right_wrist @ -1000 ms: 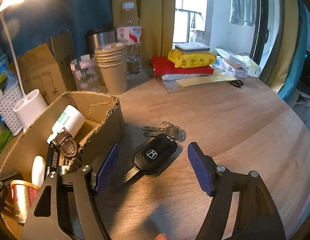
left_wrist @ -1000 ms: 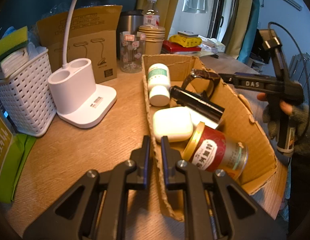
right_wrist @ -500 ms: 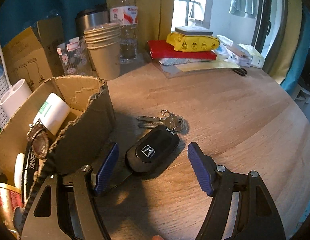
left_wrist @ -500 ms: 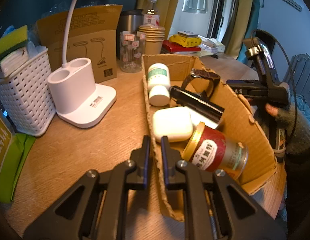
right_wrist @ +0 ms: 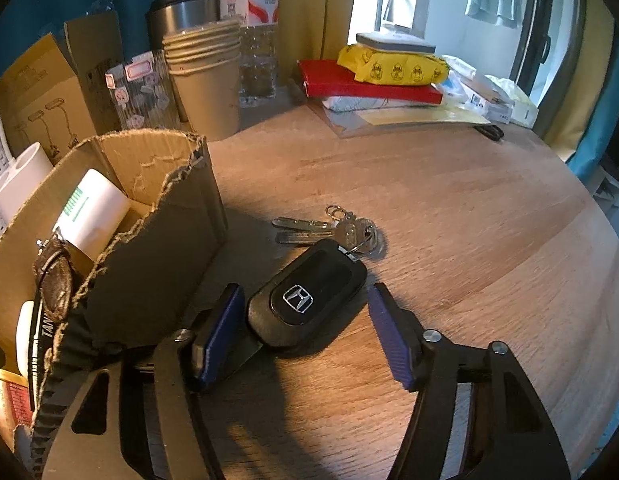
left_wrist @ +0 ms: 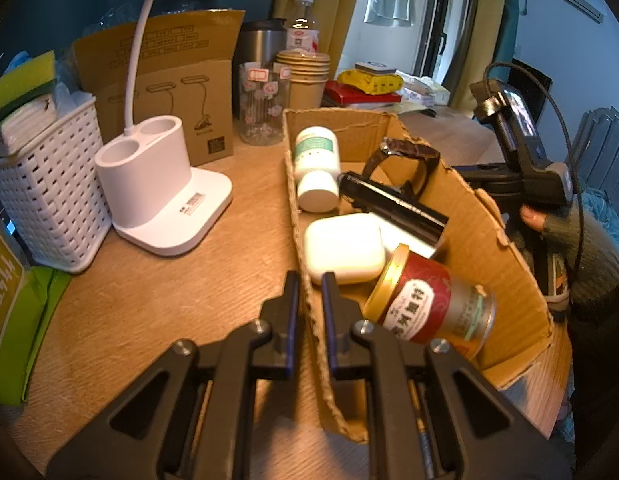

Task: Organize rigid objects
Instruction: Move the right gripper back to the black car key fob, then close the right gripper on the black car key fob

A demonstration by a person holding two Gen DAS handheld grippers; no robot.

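I'm keeping the left gripper (left_wrist: 307, 294) clamped on the near side wall of the cardboard box (left_wrist: 509, 264); its jaws are pinched together with only the torn cardboard edge between them, one finger outside, one inside. The box is sitting on the wooden counter (right_wrist: 449, 208).

Inside the box I'm seeing a white pill bottle (left_wrist: 315, 168) lying on its side, a wristwatch (left_wrist: 405, 156) with a brown strap, a long black case (left_wrist: 393, 206), a white rounded case (left_wrist: 343, 248) and a red tin with a gold rim (left_wrist: 429, 304), tipped over at the near end and touching the white case.

I'm bringing the right gripper (right_wrist: 305, 316) down over the black car key fob (right_wrist: 307, 294), which is lying flat on the counter just outside the box, right beside its outer wall. The jaws are apart but closing, with the fob between them. The left pad looks to be just at the fob's edge; the right pad is not touching yet. A ring of metal keys (right_wrist: 329, 228) is attached at the fob's far end, also resting on the counter.

Background clutter, quickly: white lamp base (left_wrist: 161, 196), white basket (left_wrist: 45, 200), stacked paper cups (right_wrist: 205, 76), water bottle (right_wrist: 255, 40), red book (right_wrist: 365, 82) with a yellow packet (right_wrist: 393, 64) on top.

In the left wrist view, the person's gloved hand (left_wrist: 569, 232) is holding the right gripper's handle beyond the box.
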